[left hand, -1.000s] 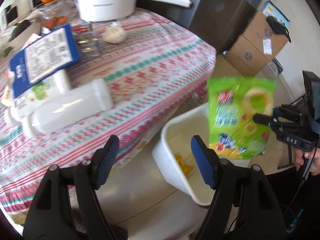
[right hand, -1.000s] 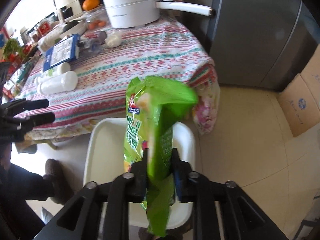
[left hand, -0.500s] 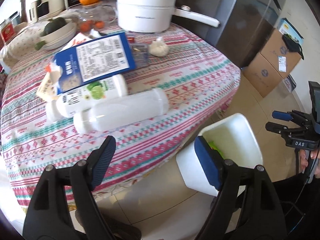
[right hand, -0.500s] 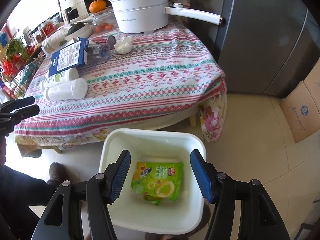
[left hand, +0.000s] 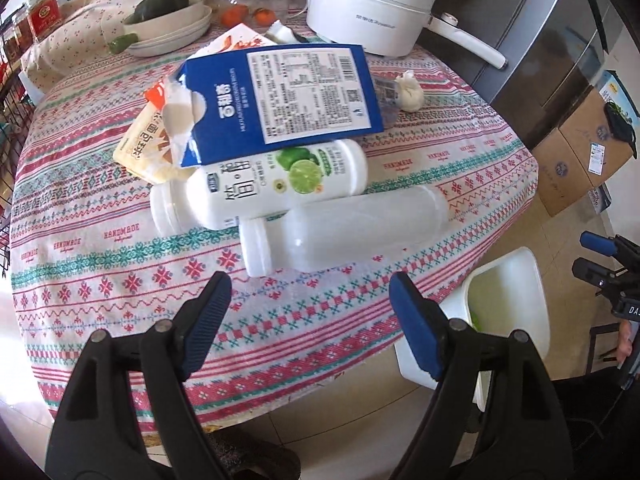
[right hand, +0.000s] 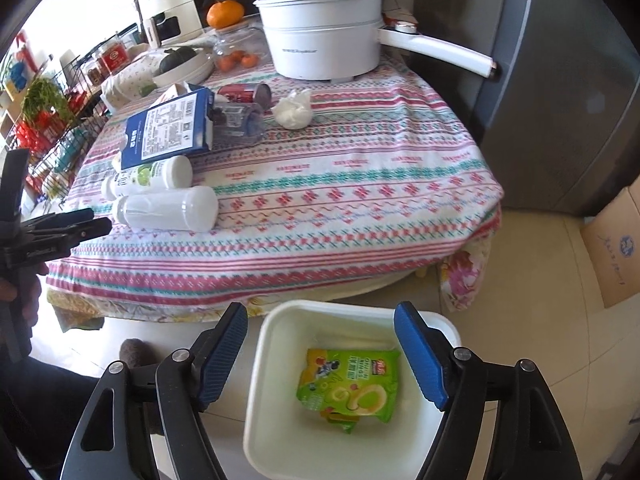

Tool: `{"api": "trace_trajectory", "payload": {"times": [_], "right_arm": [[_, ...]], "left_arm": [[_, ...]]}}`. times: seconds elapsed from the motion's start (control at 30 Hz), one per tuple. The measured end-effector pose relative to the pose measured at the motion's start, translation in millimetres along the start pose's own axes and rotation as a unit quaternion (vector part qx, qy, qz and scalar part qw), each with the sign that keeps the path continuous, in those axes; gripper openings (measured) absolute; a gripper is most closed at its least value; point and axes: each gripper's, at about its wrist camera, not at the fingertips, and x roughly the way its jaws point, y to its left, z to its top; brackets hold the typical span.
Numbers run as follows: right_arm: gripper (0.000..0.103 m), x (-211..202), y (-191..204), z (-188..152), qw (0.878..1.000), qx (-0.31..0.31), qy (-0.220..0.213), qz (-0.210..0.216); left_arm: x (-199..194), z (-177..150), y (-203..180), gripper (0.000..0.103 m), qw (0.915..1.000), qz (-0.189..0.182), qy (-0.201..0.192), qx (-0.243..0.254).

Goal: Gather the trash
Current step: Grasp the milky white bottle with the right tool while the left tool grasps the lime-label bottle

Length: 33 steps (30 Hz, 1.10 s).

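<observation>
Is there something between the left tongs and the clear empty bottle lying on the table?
Nothing visible. The left tongs are open above bare tablecloth, and the clear bottle lies just beyond them, with only cloth in the gap.

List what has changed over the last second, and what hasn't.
The right gripper has just been opening: it let go of the green snack bag, which dropped into the white bin and lies flat there. The jaws are empty. The left gripper, open and empty, swung from the bin to above the plain white bottle. The bottles, blue carton and pot stayed put.
</observation>
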Motion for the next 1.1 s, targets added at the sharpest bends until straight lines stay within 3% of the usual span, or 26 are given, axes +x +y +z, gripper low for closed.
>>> {"api": "trace_trajectory", "payload": {"times": [0.17,0.37,0.8,0.97,1.1], "right_arm": [[0.078,9.9,27.2,16.8,0.999,-0.032,0.004,0.006],[0.078,32.8,86.0,41.6,0.990,-0.138,0.006,0.007],[0.078,108.1,213.7,67.8,0.943,-0.333,-0.007,0.003],[0.079,138.9,229.1,66.5,0.931,-0.362,0.018,-0.032],[0.079,145.5,230.4,58.9,0.921,-0.387,0.006,-0.049]], "left_arm": [[-10.0,4.7,23.5,0.081,0.9997,0.020,-0.011,-0.012],[-13.7,-1.4,61.1,0.081,0.9959,0.063,0.013,-0.063],[-19.6,-17.2,88.6,0.081,0.9965,0.056,0.024,-0.057],[-18.3,-19.2,83.0,0.081,0.9971,0.060,0.027,-0.037],[-20.1,-17.5,80.4,0.081,0.9977,0.053,0.024,-0.034]]}}
